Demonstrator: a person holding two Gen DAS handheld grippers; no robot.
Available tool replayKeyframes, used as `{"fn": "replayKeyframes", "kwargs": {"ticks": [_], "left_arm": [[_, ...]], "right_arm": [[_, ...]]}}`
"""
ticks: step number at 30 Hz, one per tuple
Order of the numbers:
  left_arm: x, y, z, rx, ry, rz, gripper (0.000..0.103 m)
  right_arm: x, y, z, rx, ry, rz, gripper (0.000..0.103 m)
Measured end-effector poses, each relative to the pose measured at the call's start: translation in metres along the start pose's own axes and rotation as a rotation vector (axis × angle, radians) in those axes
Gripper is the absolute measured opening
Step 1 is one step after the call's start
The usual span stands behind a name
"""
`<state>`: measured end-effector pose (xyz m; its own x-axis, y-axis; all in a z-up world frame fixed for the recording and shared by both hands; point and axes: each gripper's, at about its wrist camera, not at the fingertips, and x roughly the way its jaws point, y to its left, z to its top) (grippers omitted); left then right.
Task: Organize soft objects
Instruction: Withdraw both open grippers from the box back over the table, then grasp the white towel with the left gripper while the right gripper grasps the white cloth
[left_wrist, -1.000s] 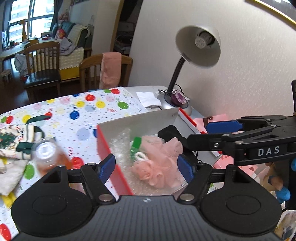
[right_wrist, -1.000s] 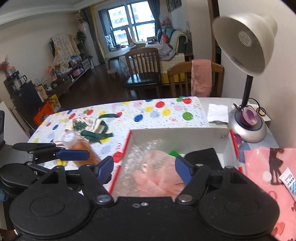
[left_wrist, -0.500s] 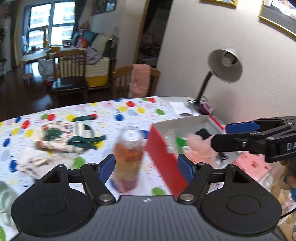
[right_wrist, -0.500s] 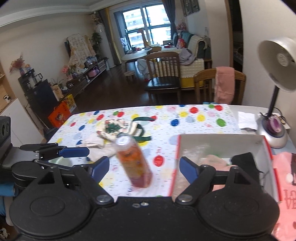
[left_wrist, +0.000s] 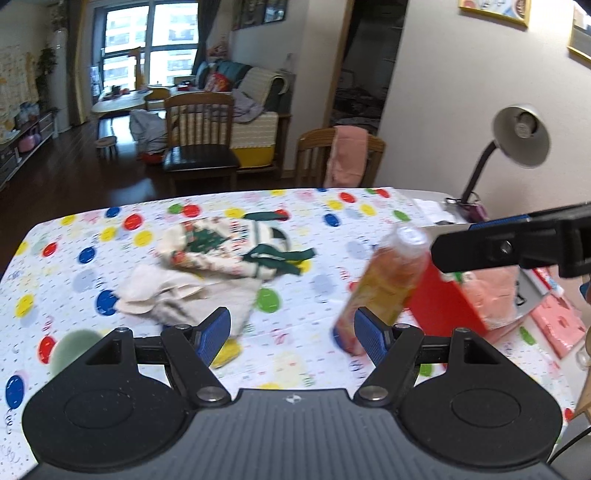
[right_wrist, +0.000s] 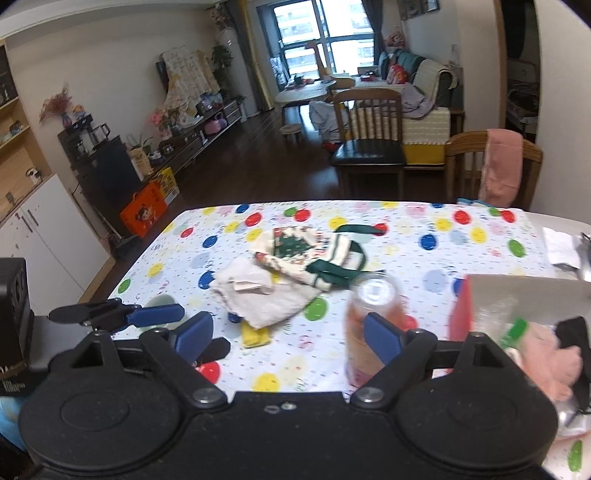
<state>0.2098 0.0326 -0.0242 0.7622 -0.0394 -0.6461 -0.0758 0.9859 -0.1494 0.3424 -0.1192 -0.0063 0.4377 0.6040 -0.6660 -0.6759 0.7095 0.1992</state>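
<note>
A beige cloth (left_wrist: 177, 291) (right_wrist: 258, 291) and a Christmas-print cloth with green straps (left_wrist: 229, 247) (right_wrist: 306, 254) lie mid-table on the dotted tablecloth. A red-walled box (left_wrist: 450, 306) (right_wrist: 458, 314) at the right holds a pink bath pouf (left_wrist: 487, 291) (right_wrist: 550, 362) and a black item (right_wrist: 572, 332). My left gripper (left_wrist: 291, 334) is open and empty above the table, short of the beige cloth. My right gripper (right_wrist: 288, 338) is open and empty; it also shows at the right of the left wrist view (left_wrist: 517, 243).
An orange drink bottle (left_wrist: 384, 288) (right_wrist: 369, 325) stands left of the box, close to both grippers. A yellow item (right_wrist: 255, 336) lies by the beige cloth. A pale green object (left_wrist: 74, 349) sits at the left. A desk lamp (left_wrist: 517, 144) stands far right. Pink packets (left_wrist: 561, 325) lie right of the box.
Both grippers have pulled back from over the box and swung left toward the cloths. The box and bottle now sit at the right of both views. Both stay open.
</note>
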Motion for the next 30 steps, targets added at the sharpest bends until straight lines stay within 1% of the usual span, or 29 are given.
{"fn": "replayKeyframes", "kwargs": {"ticks": [2, 3, 7, 11, 13, 16, 18, 19, 22, 30], "left_arm": [[0.002, 0.012, -0.004, -0.01, 0.001, 0.019, 0.079], [0.003, 0.018, -0.007, -0.017, 0.003, 0.027, 0.084], [0.007, 0.039, -0.014, -0.036, -0.001, 0.049, 0.084], [0.016, 0.052, -0.021, -0.055, 0.007, 0.049, 0.085], [0.023, 0.057, -0.025, -0.068, 0.014, 0.046, 0.088], [0.033, 0.064, -0.029, -0.092, 0.016, 0.047, 0.089], [0.04, 0.069, -0.031, -0.11, 0.009, 0.05, 0.09], [0.042, 0.071, -0.032, -0.118, 0.003, 0.051, 0.094], [0.049, 0.074, -0.034, -0.135, -0.01, 0.052, 0.099], [0.071, 0.078, -0.03, -0.133, -0.025, 0.073, 0.099]], "right_arm": [[0.014, 0.011, 0.005, -0.013, 0.014, 0.003, 0.09], [0.02, 0.016, 0.006, -0.018, 0.021, 0.006, 0.091], [0.047, 0.033, 0.016, -0.034, 0.052, 0.018, 0.093], [0.074, 0.046, 0.028, -0.034, 0.088, 0.042, 0.094], [0.088, 0.052, 0.034, -0.036, 0.104, 0.05, 0.095], [0.109, 0.059, 0.042, -0.045, 0.136, 0.055, 0.096], [0.124, 0.062, 0.047, -0.052, 0.164, 0.063, 0.096], [0.132, 0.063, 0.05, -0.056, 0.176, 0.063, 0.096], [0.155, 0.065, 0.056, -0.076, 0.21, 0.057, 0.096], [0.219, 0.064, 0.066, -0.087, 0.325, 0.06, 0.097]]}}
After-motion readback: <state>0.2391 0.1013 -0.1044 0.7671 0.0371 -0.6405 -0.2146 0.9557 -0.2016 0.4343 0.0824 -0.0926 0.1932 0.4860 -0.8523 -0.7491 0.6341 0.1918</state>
